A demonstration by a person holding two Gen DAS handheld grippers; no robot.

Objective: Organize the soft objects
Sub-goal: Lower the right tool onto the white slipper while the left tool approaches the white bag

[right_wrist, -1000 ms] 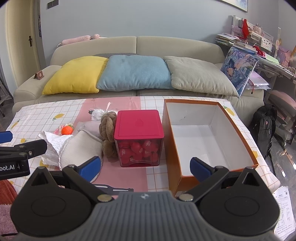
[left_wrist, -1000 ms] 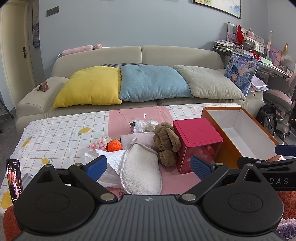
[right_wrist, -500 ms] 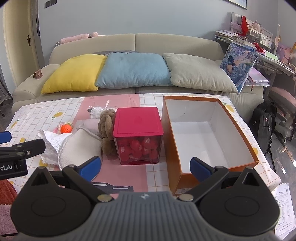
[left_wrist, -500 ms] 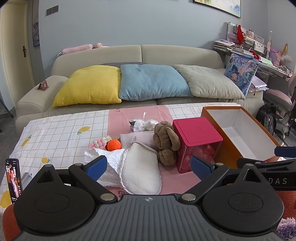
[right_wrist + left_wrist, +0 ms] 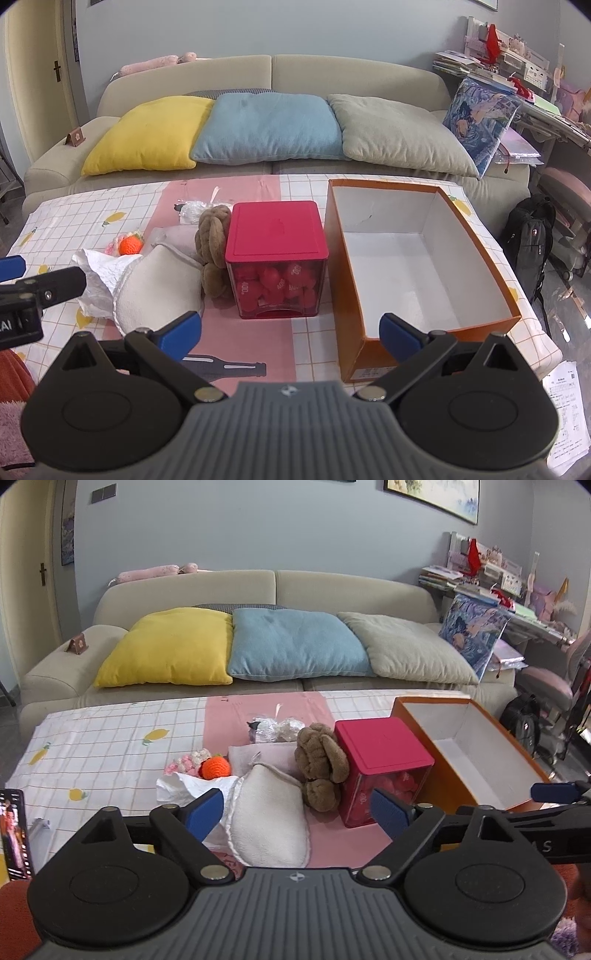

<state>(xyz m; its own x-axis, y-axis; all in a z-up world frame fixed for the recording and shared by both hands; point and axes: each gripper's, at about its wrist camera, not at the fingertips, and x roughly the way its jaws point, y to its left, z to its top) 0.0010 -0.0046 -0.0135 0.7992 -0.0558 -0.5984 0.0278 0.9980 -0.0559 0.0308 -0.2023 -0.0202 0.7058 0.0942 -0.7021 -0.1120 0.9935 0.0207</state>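
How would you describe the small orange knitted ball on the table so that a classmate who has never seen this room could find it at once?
Start at the orange cardboard box and go left past the red-lidded container and the brown plush toy. Beyond the cream fleece pouch and crumpled white paper sits the orange knitted ball. It is the only bright orange round item, beside a pale pink crochet piece.

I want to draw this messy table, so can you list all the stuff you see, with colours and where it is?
orange box: 1, orange outside, white inside, empty, table's right side
red-lidded container: 1, clear, holds red pieces, left of the box
brown plush: 1, brown, against the container's left side
white pouch: 1, cream, near table edge
crinkled paper: 1, white, left of the pouch
knitted orange: 1, orange, behind the paper
cushions: 3, yellow, blue, grey, on the sofa
phone: 1, screen lit, far left
left gripper: open, blue pads
right gripper: open, blue pads
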